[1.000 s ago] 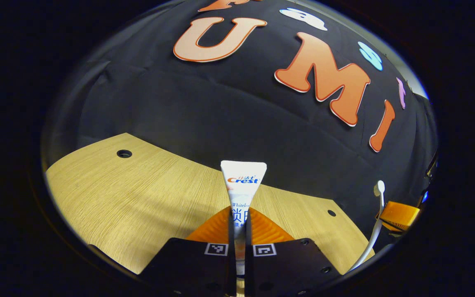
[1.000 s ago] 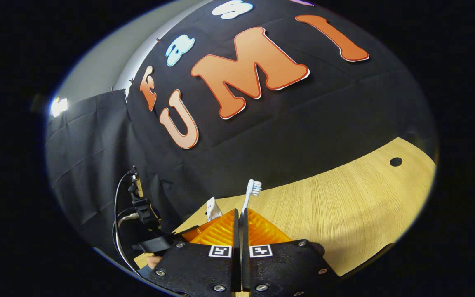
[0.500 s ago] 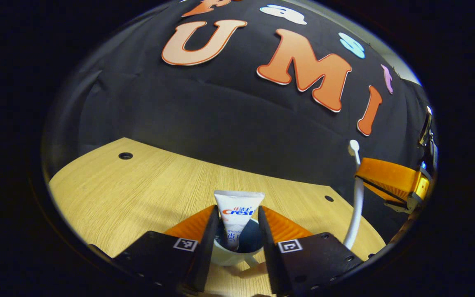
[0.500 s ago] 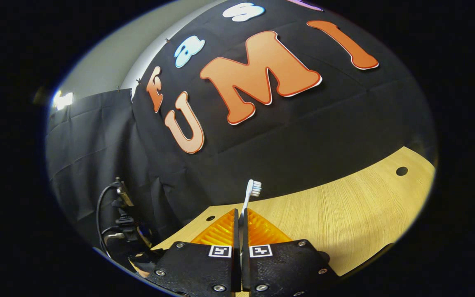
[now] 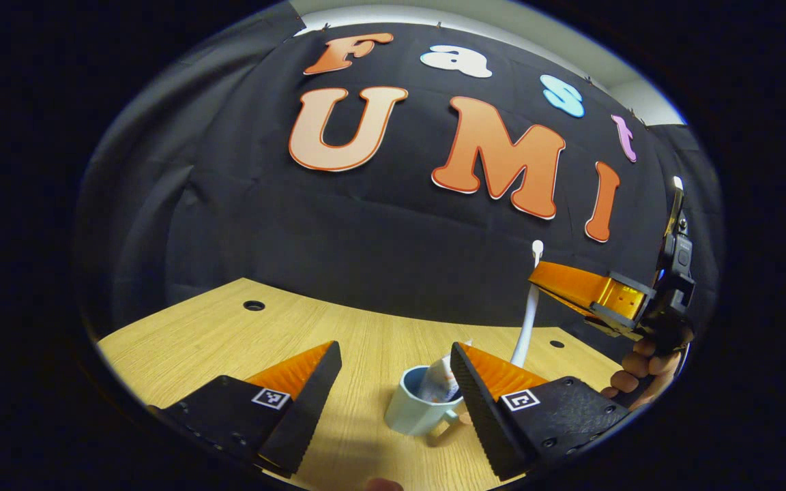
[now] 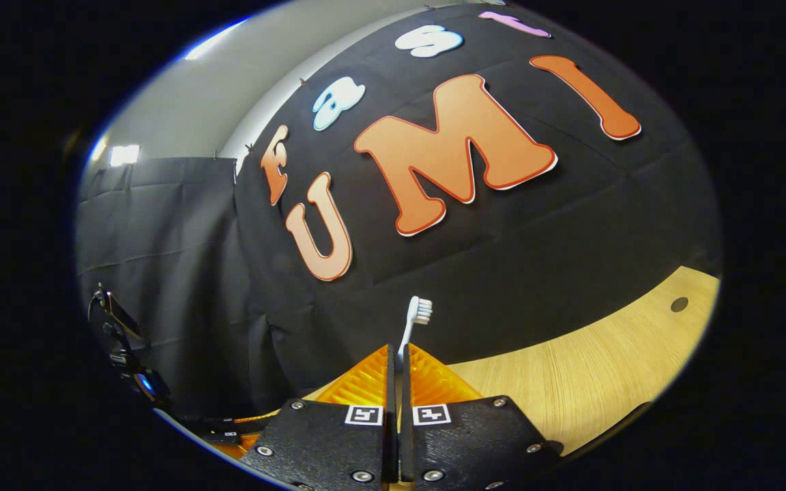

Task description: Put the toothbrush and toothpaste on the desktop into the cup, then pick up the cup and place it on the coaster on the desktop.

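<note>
The left gripper's [image 5: 393, 382] jaws stood spread wide with nothing between them, above the wooden counter [image 5: 215, 341]. Just ahead of them sat the pale blue cup [image 5: 415, 408], upright on the counter, its handle turned toward the camera, and the toothpaste [image 5: 439, 382] leaned inside it with its flat end poking above the rim. In the right gripper view, the right gripper's [image 6: 397, 382] jaws were pressed together on the handle of the white toothbrush [image 6: 415, 320], bristles up. From the left gripper view that same gripper hung above and to the right of the cup, the toothbrush's lower end reaching down behind the left gripper's right-hand jaw, near the cup. The toothpaste step looked finished and the toothbrush step was in hand. The next move would likely call for lowering the handle into the cup's mouth beside the tube before letting go. I could not make out the coaster.
</note>
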A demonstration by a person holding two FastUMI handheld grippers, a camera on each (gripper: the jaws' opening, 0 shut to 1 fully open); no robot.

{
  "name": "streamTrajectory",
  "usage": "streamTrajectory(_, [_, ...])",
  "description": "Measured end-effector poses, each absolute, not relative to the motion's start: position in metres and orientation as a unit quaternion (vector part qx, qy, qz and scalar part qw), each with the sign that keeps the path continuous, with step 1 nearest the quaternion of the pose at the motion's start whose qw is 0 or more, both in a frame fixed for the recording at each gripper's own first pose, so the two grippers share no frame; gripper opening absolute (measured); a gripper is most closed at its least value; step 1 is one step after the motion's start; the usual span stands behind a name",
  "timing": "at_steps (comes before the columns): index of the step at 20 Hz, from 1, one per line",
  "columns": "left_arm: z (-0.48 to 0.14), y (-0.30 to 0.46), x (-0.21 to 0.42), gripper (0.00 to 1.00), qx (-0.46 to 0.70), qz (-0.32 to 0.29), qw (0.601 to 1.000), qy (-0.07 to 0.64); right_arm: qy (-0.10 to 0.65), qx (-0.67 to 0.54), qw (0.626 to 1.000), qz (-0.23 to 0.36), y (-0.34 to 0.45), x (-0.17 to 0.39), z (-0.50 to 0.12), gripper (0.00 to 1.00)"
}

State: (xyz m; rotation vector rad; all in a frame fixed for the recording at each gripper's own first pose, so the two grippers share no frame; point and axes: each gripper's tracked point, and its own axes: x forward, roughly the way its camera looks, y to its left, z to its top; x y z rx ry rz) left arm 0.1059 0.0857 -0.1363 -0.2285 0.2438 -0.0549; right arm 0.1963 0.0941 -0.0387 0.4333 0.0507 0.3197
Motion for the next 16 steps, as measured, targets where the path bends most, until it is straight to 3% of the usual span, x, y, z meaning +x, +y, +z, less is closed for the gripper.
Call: streamTrajectory(16, [-0.165,0.137,0.081,0.96,-0.117,0.028,0.984,0.128,-0.017,0.157,0.979,0.126,0.125,0.218,-0.090,0.02])
